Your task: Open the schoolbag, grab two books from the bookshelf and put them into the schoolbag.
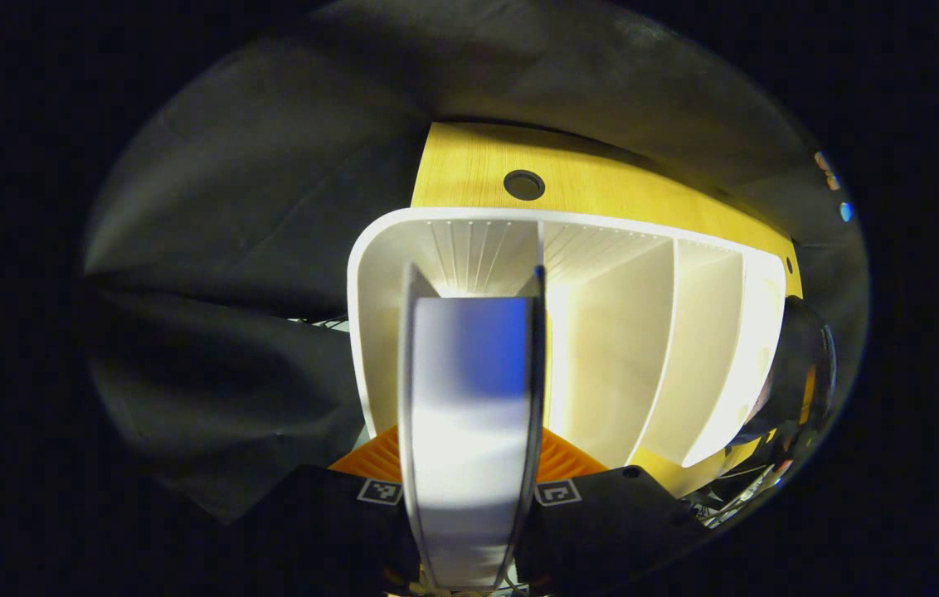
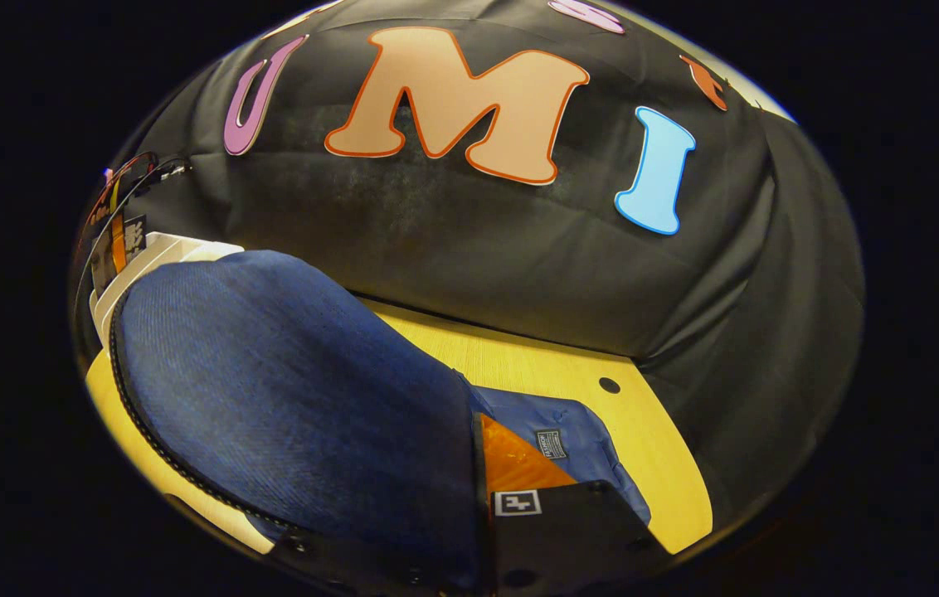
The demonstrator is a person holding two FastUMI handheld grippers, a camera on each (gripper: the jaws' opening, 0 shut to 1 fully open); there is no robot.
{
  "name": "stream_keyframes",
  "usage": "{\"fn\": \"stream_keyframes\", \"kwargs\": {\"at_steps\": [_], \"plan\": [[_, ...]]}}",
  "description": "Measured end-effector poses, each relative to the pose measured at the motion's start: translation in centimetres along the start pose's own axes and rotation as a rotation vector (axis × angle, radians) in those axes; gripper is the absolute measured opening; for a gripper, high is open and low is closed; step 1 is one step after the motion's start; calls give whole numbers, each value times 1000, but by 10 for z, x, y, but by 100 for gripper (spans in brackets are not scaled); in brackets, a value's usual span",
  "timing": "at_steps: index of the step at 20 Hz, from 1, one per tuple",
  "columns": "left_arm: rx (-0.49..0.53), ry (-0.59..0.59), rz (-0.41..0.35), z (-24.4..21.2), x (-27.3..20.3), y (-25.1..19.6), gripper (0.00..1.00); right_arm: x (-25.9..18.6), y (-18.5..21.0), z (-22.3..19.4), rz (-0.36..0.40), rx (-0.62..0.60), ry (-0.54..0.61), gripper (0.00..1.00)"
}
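Note:
In the left gripper view a thin book with a white and blue cover stands edge-on between my orange fingers. The left gripper is shut on it, just in front of the white bookshelf, whose slots look bare. In the right gripper view the blue denim schoolbag rises as a large flap on the left. The right gripper is shut on the flap's edge; one orange finger shows beside it and the other is hidden behind the cloth. Blue lining with a small label lies beyond.
The bookshelf stands on a yellow wooden table with a round hole behind it. In the right gripper view, the table runs to the black cloth wall, with the bookshelf and cables at the far left.

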State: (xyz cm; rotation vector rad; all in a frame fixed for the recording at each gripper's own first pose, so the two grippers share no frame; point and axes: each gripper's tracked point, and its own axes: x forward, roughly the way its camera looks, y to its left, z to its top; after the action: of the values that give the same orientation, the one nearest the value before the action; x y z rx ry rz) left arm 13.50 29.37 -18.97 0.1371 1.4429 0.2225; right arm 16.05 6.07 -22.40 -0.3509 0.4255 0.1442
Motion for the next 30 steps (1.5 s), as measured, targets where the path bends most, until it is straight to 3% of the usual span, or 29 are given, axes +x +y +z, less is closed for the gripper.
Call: {"fn": "stream_keyframes", "kwargs": {"at_steps": [7, 11, 20, 25, 30], "plan": [[-102, 29, 35, -14, -11, 2, 40, 1, 0, -2, 6, -1, 6, 8], [-221, 98, 90, -53, -49, -3, 40, 2, 1, -3, 19, -11, 5, 8], [-152, -23, 116, -75, -163, -53, 40, -3, -4, -3, 63, -7, -7, 7], [-108, -89, 51, -84, -216, -119, 40, -2, -9, -3, 95, 5, -10, 8], [-14, -149, -95, -79, -224, -216, 40, -2, -14, -3, 135, 43, -7, 7]]}}
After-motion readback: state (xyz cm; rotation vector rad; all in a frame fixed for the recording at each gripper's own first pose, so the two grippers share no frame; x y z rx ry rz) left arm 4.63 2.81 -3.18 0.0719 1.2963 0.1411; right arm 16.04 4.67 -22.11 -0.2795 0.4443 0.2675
